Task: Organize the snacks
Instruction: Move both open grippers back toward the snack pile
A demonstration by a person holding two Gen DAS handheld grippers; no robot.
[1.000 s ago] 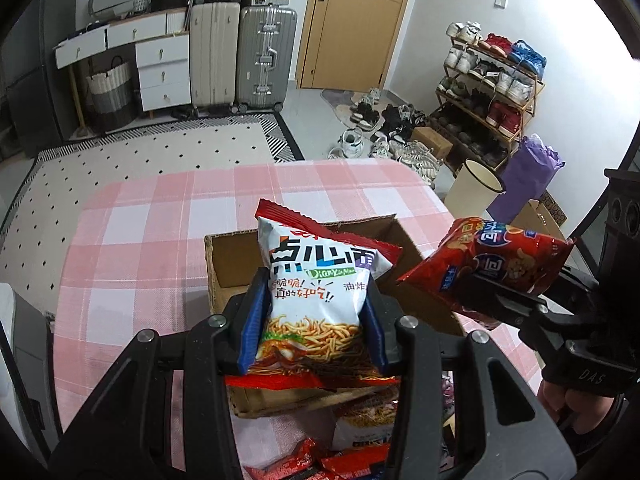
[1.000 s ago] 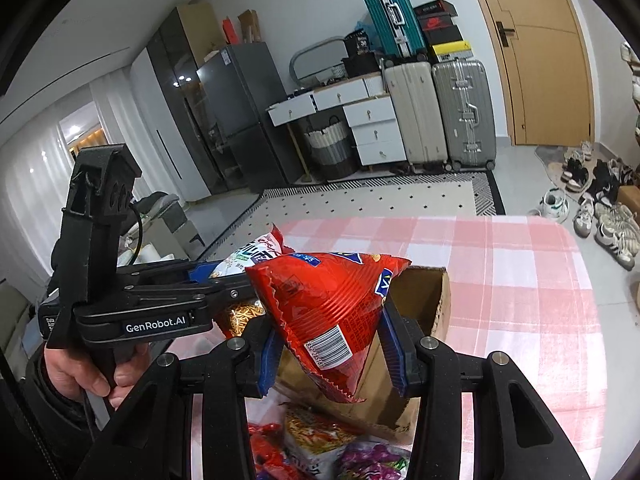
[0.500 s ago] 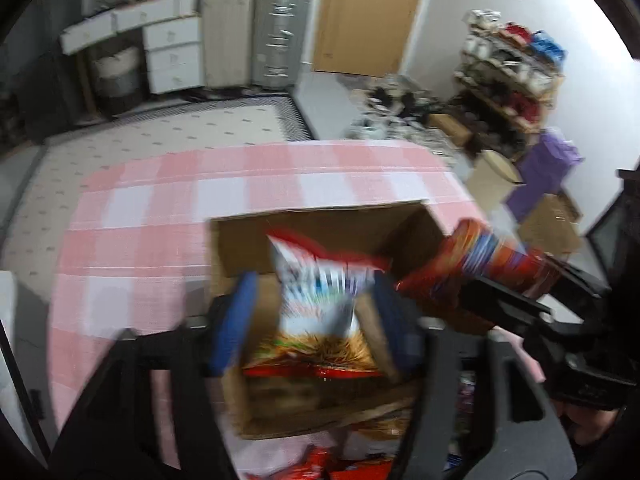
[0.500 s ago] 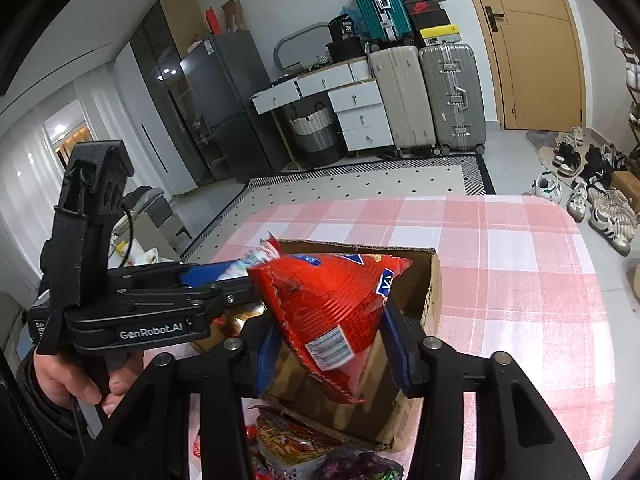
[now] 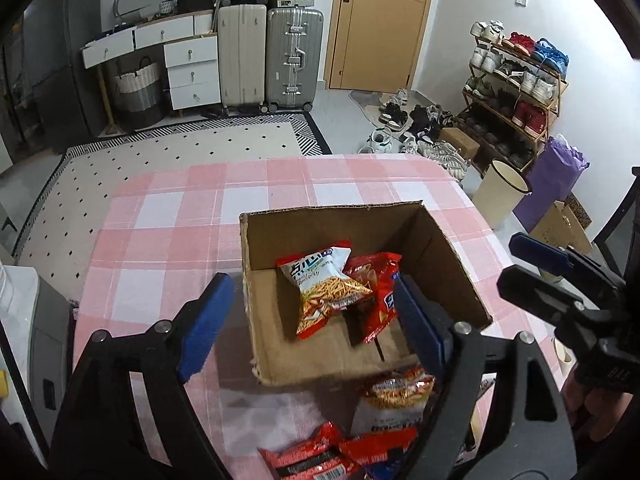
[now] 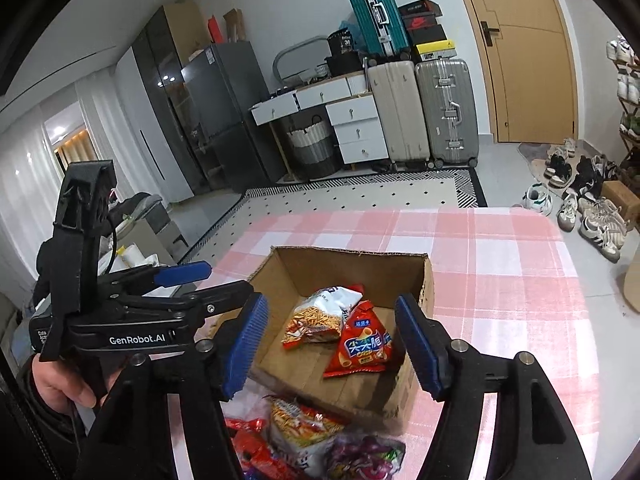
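The cardboard box (image 5: 448,264) stood open-topped, its four walls fencing the floor, where a white snack bag (image 5: 324,284) and a red snack bag (image 5: 376,292) lay touching at centre. At six o'clock, loose snack packets (image 5: 384,412) crowded the surface (image 5: 168,216) against the near wall. From nine to twelve o'clock the surface lay bare, giving a gripper open passage.

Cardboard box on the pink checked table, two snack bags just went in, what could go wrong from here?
1. The open-topped cardboard box sits close to the loose snack packets on the pink checked tablecloth; reaching for them might nudge it.
2. The white noodle-snack bag and red crisp bag lie tilted and overlapping, so later bags may pile unevenly.
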